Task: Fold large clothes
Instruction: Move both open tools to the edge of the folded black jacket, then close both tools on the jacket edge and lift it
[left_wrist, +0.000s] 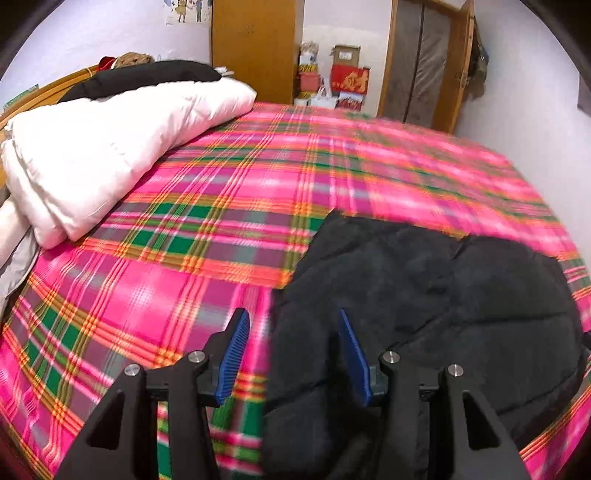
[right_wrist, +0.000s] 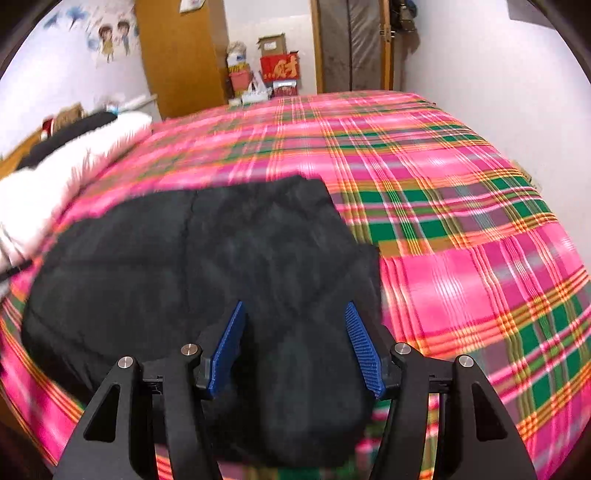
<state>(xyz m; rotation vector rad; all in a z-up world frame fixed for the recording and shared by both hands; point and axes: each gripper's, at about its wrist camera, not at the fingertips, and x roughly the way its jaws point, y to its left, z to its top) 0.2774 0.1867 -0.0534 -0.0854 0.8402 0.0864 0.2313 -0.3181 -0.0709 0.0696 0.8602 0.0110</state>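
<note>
A black padded jacket (left_wrist: 424, 314) lies folded on the pink plaid bed (left_wrist: 184, 229). In the left wrist view it fills the lower right. My left gripper (left_wrist: 291, 321) is open, its blue pads (left_wrist: 236, 354) straddling the jacket's left edge just above it. In the right wrist view the jacket (right_wrist: 184, 266) spreads across the lower left of the bed (right_wrist: 461, 221). My right gripper (right_wrist: 295, 314) is open over the jacket's near right part, with nothing between its pads (right_wrist: 364, 350).
A white folded duvet (left_wrist: 110, 147) with a black garment (left_wrist: 140, 79) on top lies at the bed's left. A wooden wardrobe (left_wrist: 255, 48), stacked boxes (left_wrist: 343, 77) and a door (left_wrist: 421, 62) stand beyond the far edge. A white wall runs along the right.
</note>
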